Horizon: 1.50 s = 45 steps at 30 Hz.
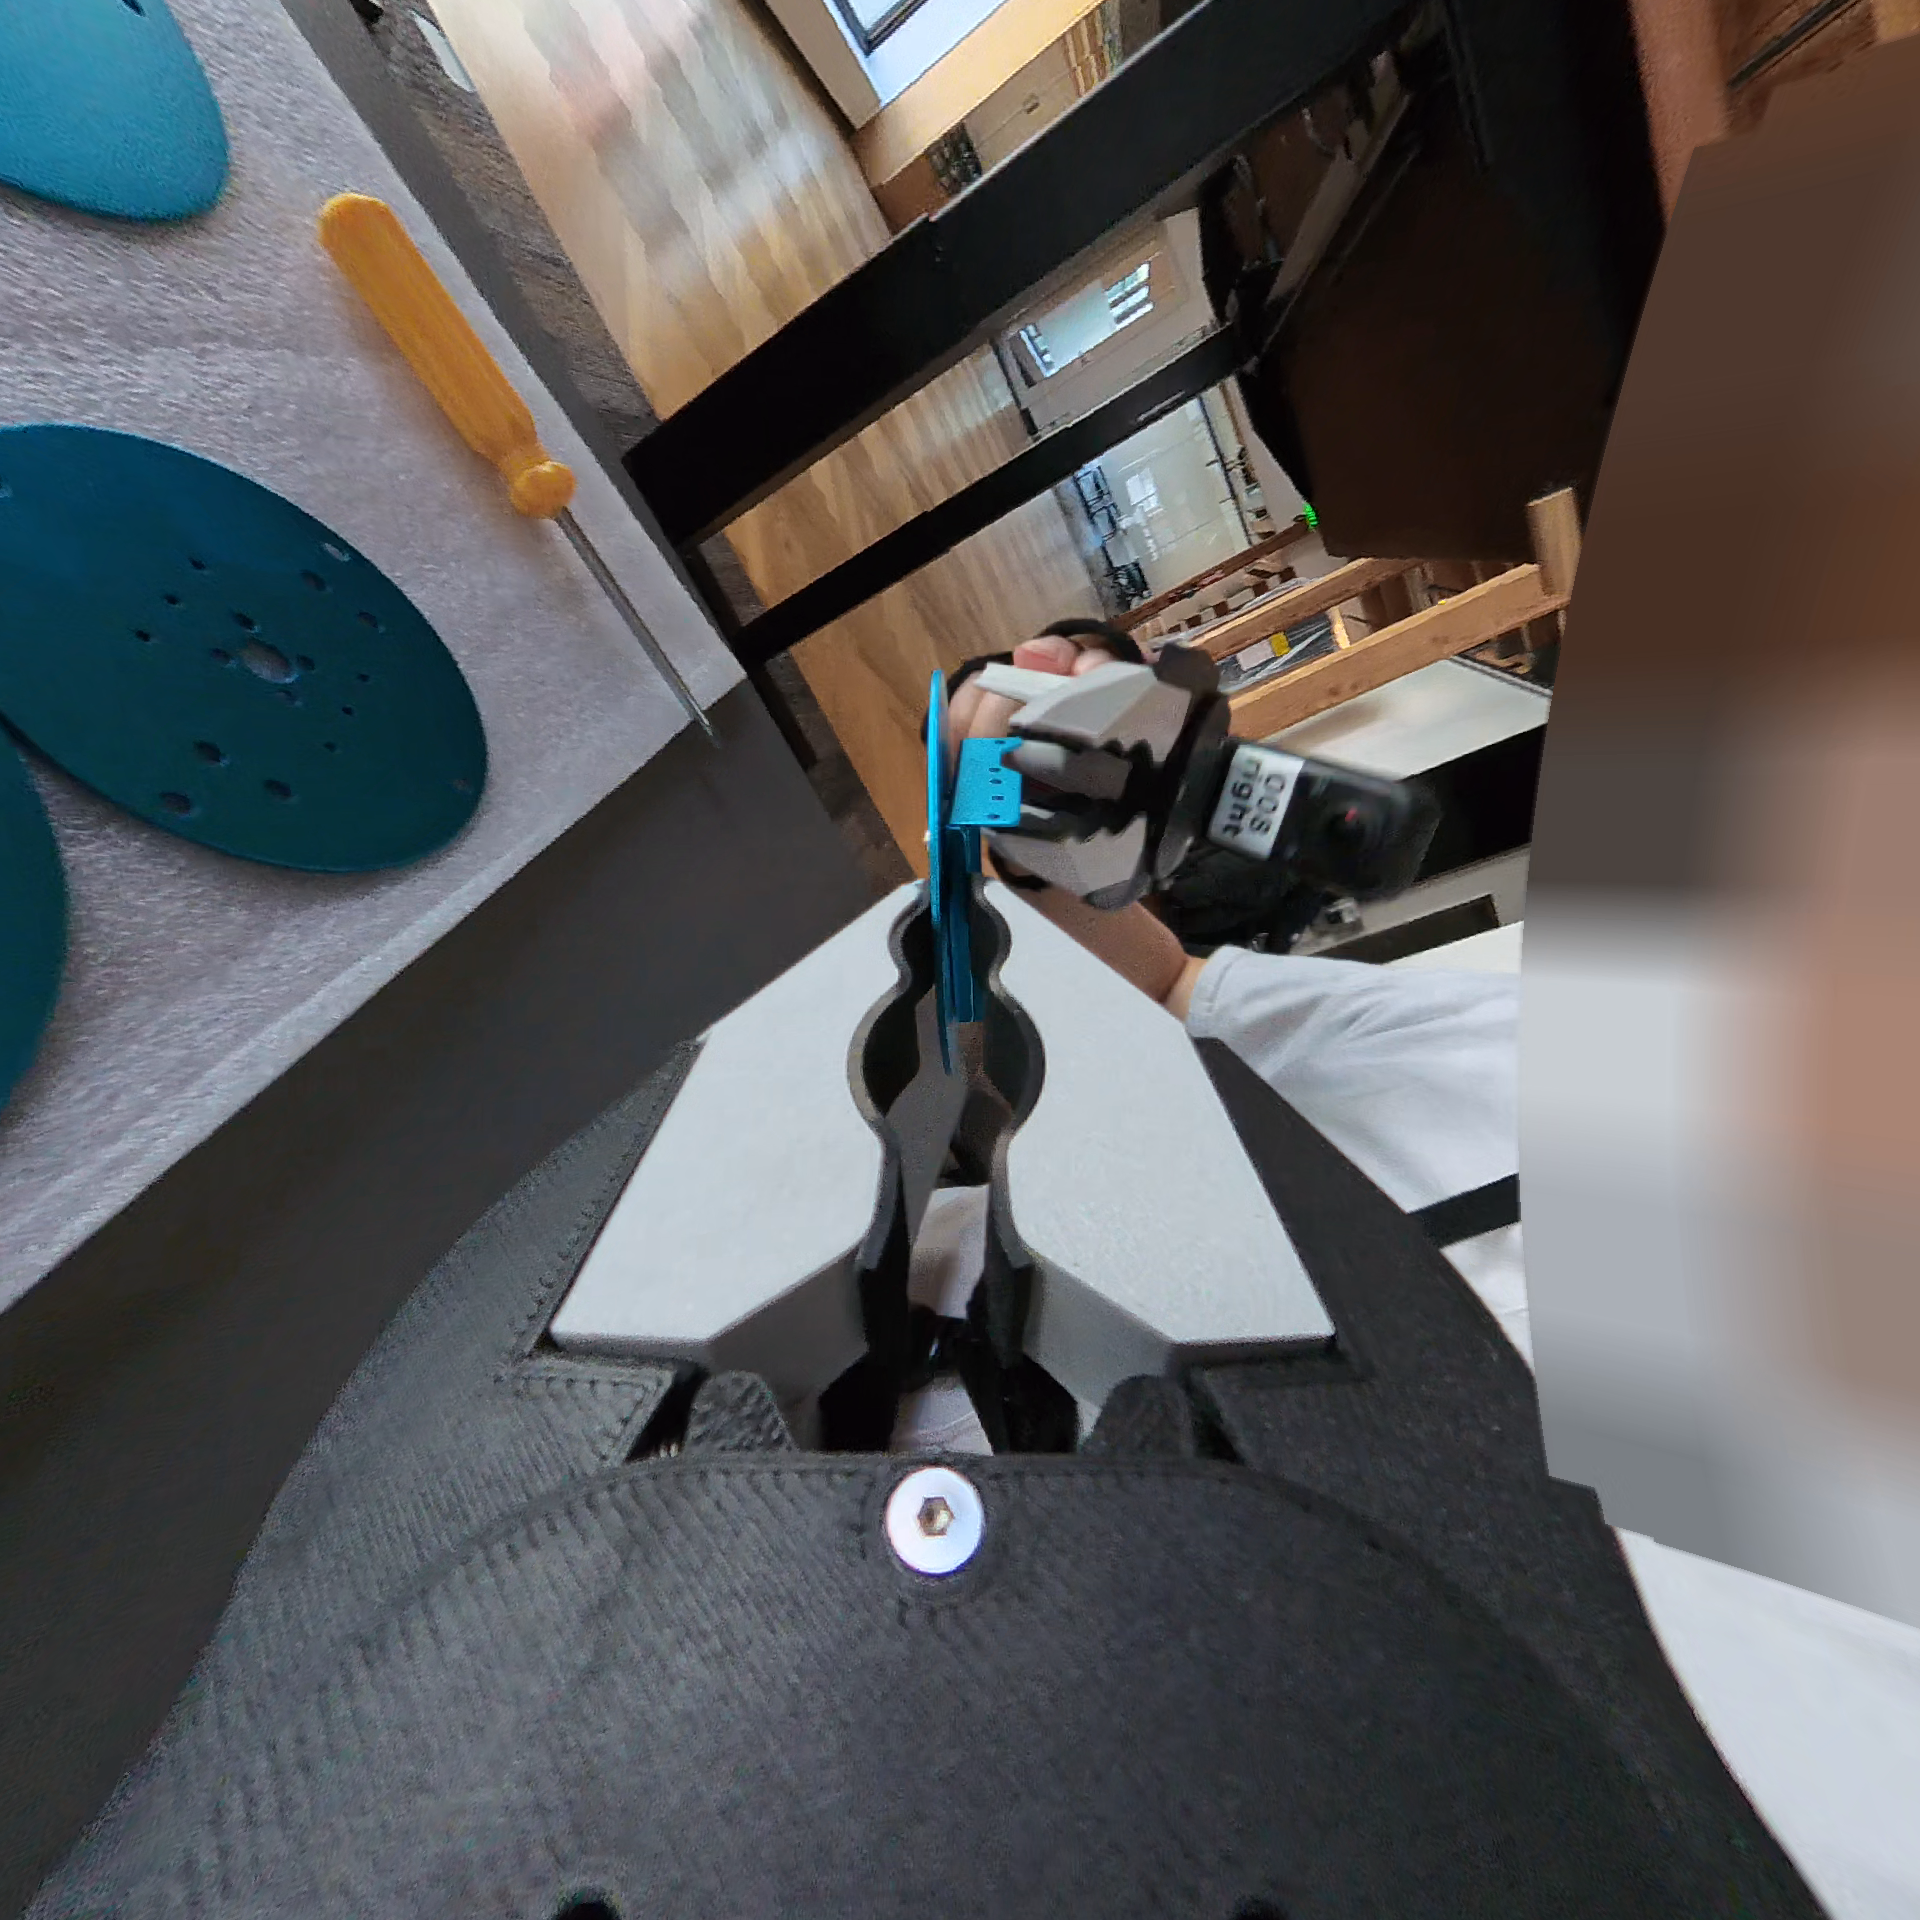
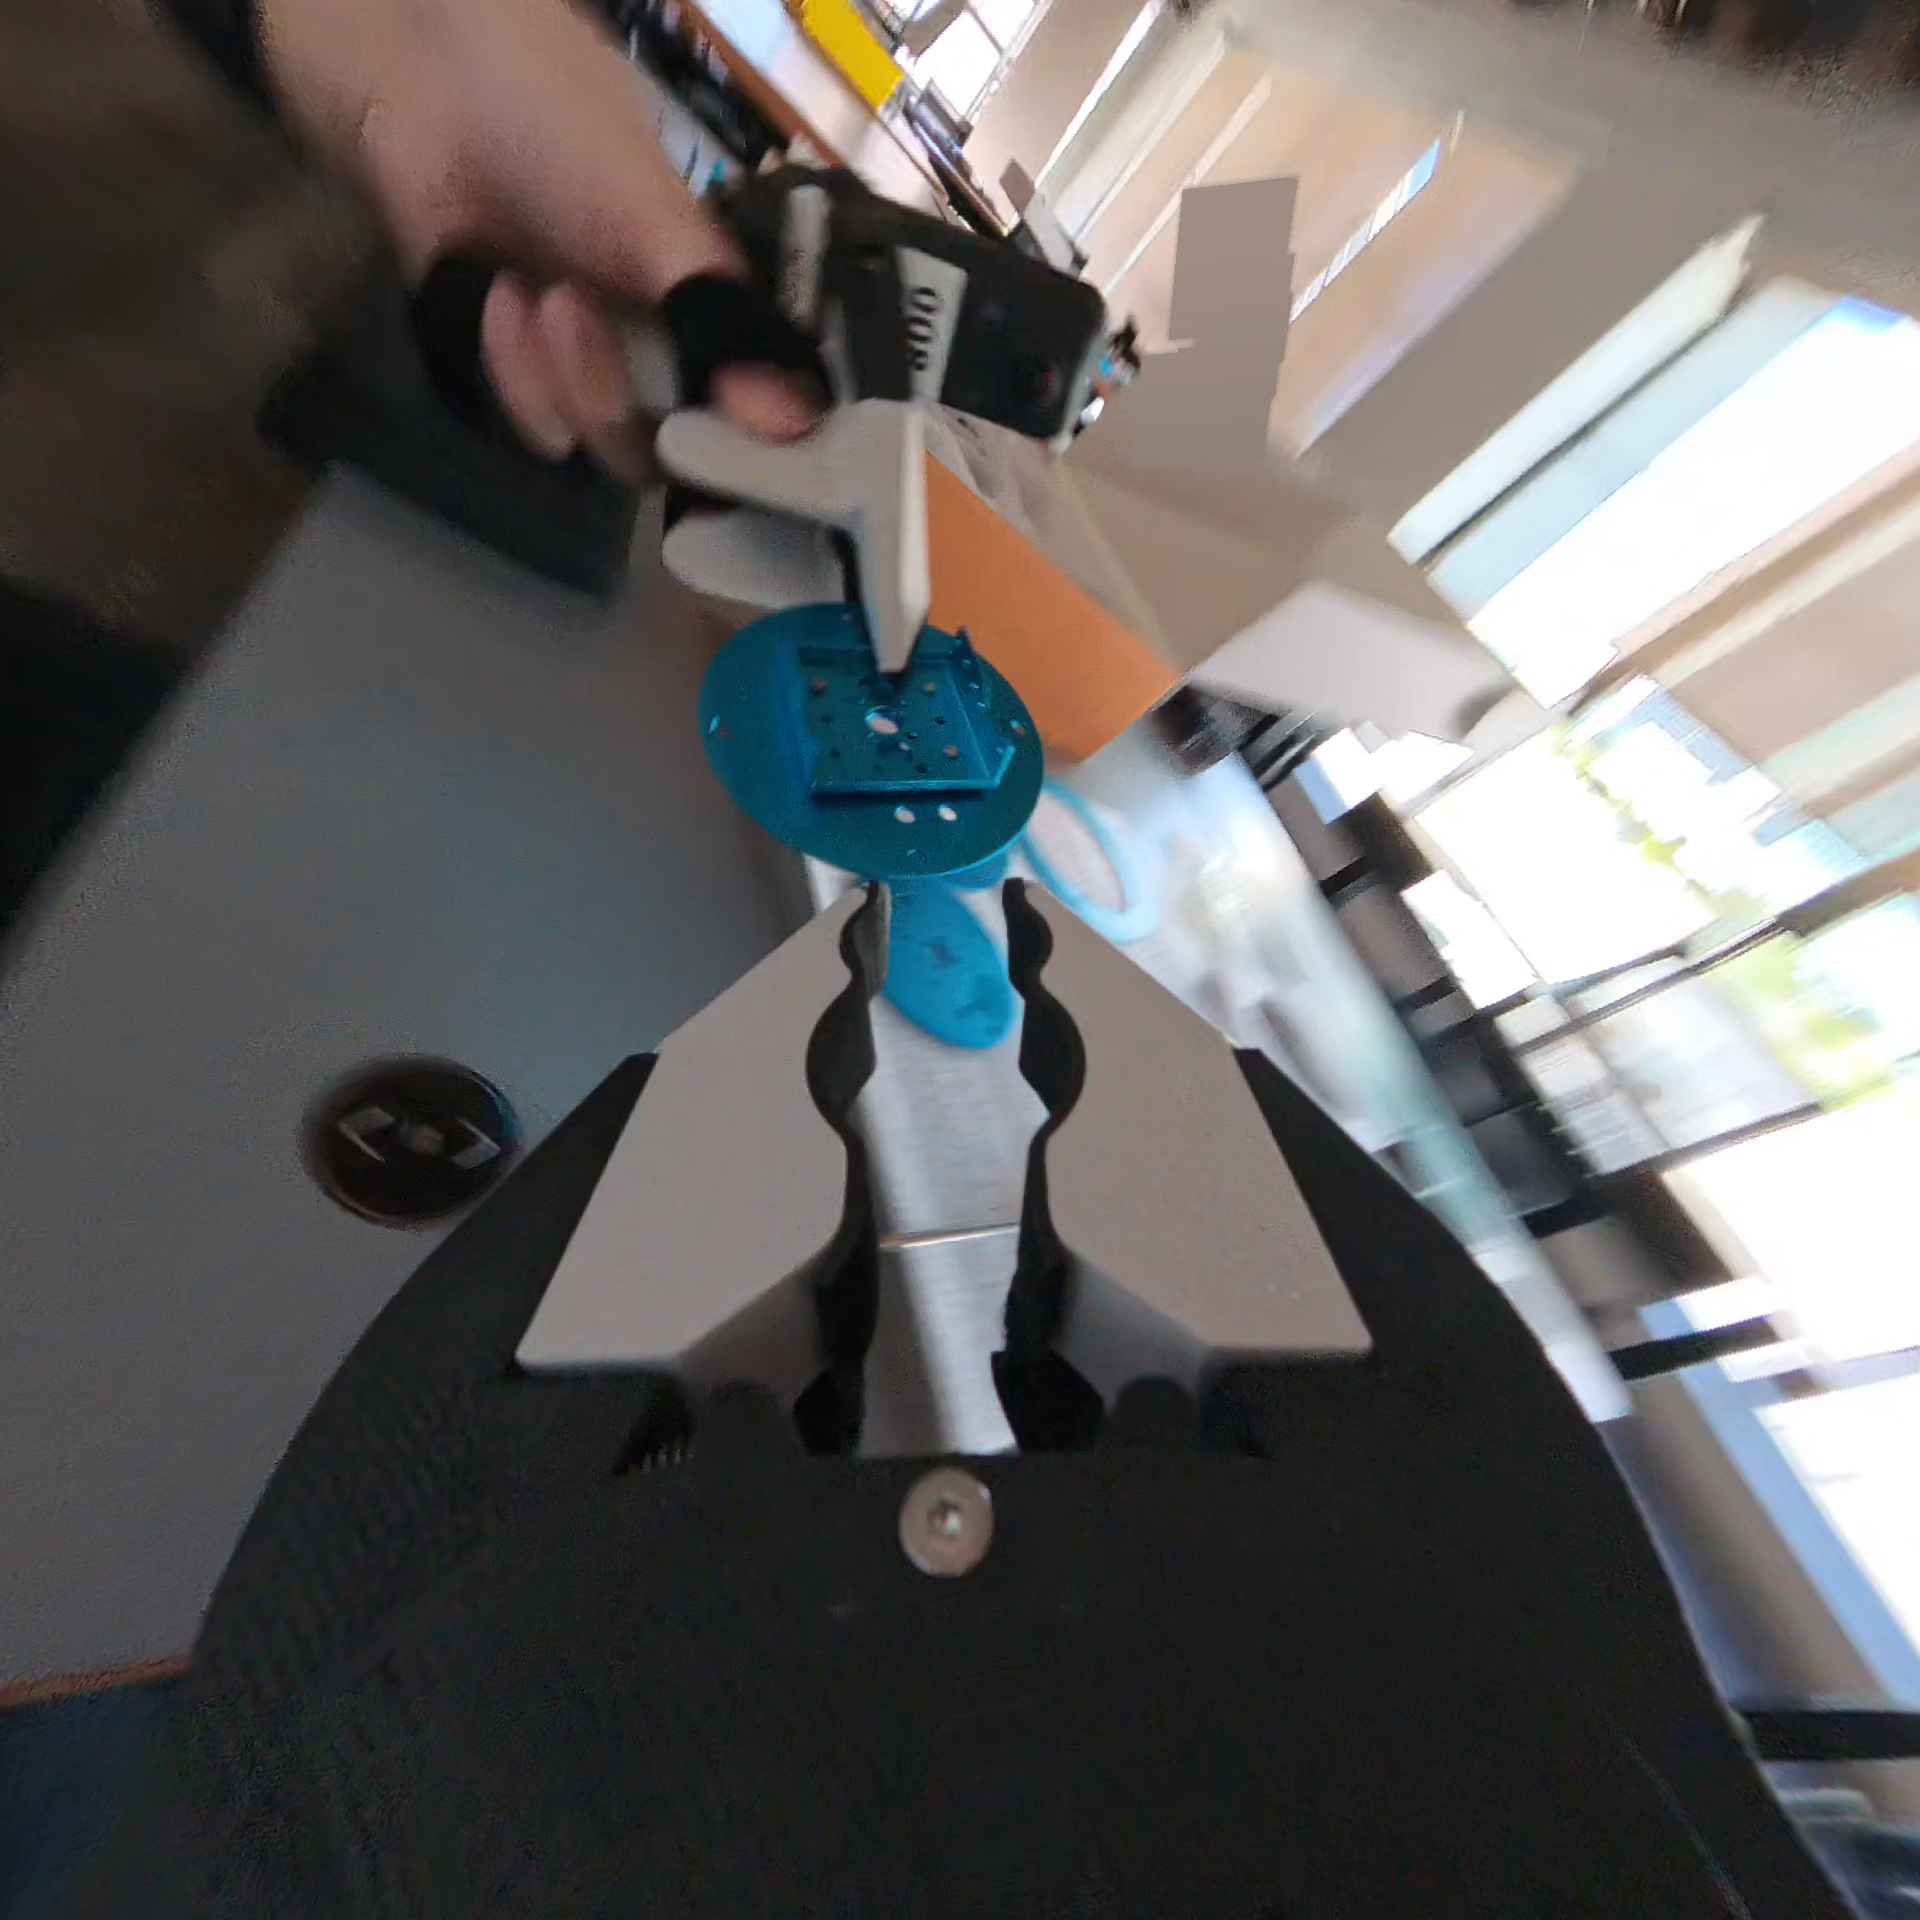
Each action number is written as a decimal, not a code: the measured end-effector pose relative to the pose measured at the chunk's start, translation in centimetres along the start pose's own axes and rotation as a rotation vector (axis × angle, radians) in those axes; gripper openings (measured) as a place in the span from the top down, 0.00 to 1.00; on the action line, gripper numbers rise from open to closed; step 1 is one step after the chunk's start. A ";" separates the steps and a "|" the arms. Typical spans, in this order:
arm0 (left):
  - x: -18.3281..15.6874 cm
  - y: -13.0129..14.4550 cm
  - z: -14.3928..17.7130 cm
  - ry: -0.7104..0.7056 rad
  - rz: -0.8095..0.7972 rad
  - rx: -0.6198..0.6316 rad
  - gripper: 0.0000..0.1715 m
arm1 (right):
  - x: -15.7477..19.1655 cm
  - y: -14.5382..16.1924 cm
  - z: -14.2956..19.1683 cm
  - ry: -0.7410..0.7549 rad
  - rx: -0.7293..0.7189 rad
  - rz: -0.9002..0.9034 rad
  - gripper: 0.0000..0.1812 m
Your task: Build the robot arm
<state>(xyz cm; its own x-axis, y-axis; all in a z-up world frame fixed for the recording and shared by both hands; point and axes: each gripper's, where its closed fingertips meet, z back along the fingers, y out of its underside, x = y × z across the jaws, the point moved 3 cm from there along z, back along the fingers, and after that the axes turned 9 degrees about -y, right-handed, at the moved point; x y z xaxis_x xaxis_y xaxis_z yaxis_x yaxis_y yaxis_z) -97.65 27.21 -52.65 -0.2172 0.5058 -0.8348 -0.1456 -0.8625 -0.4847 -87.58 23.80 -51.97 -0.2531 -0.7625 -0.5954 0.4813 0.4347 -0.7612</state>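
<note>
In the left wrist view my left gripper (image 1: 951, 914) is shut on the edge of a blue round plate (image 1: 938, 831), seen edge-on and held up in the air. A small blue perforated bracket (image 1: 987, 784) sits on the plate's face. My right gripper (image 1: 1013, 727) is right by that bracket with its fingers apart. In the right wrist view my right gripper (image 2: 943, 894) is open and empty, its tips just short of the blue plate (image 2: 748, 717) and bracket (image 2: 894, 727). The left gripper (image 2: 891, 644) pinches the plate's far edge.
Dark teal perforated discs (image 1: 229, 655) (image 1: 104, 104) and a yellow-handled screwdriver (image 1: 447, 353) lie on a grey foam mat (image 1: 260, 312). Another blue plate (image 2: 951, 987) and a light blue ring (image 2: 1091, 873) lie below. A black round inset (image 2: 410, 1138) sits in the grey tabletop. Spacing between my two grippers at the tips: around 6 centimetres.
</note>
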 end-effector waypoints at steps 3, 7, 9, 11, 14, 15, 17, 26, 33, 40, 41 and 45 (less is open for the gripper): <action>0.4 -0.3 -0.6 -0.021 -0.007 0.002 0.98 | -2.4 2.2 0.1 -0.024 -0.060 -0.629 0.83; 0.9 -1.3 -1.6 -0.046 -0.005 0.039 0.98 | -2.8 2.4 0.3 -0.230 -0.180 -0.975 0.71; 1.7 -2.5 -2.2 -0.082 -0.013 0.086 0.98 | -2.8 2.9 0.5 -0.224 -0.104 -0.830 0.70; 3.3 -4.0 -2.5 -0.175 -0.049 0.149 0.98 | -3.6 5.9 0.4 -0.147 0.117 -0.693 0.73; 4.9 -6.3 -2.7 -0.282 -0.107 0.170 0.98 | -5.6 9.7 -0.7 -0.097 0.314 -0.904 0.80; 5.0 -6.9 -2.9 -0.283 -0.105 0.172 0.98 | -5.9 10.1 -1.5 -0.128 0.335 -1.002 0.81; 5.0 -7.6 -3.6 -0.272 -0.091 0.195 0.98 | -7.4 11.4 -2.5 -0.075 0.419 -1.083 0.82; 6.5 -8.0 -5.1 -0.294 -0.029 0.266 0.98 | -9.0 15.7 -5.1 -0.024 0.878 -1.154 0.81; 6.7 -8.6 -6.4 -0.273 0.031 0.340 0.98 | -9.8 14.6 -4.4 -0.071 0.822 -1.224 0.89; 7.8 -9.3 -9.8 -0.215 0.178 0.401 0.98 | -13.0 11.3 0.4 -0.011 0.361 -1.389 0.90; 8.1 -9.2 -10.1 -0.228 0.180 0.405 0.98 | -13.2 11.4 0.7 -0.006 0.317 -1.408 0.91; 9.0 -8.6 -10.4 -0.308 0.151 0.423 0.88 | -12.9 12.5 1.2 -0.001 0.231 -1.457 0.90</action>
<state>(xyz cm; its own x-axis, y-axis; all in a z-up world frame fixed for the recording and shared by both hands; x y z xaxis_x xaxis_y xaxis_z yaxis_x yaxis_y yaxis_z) -88.31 39.03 -58.70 -0.5296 0.4126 -0.7411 -0.4527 -0.8764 -0.1645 -77.34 38.50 -53.52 -0.6194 -0.4505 0.6430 -0.0717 -0.7831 -0.6178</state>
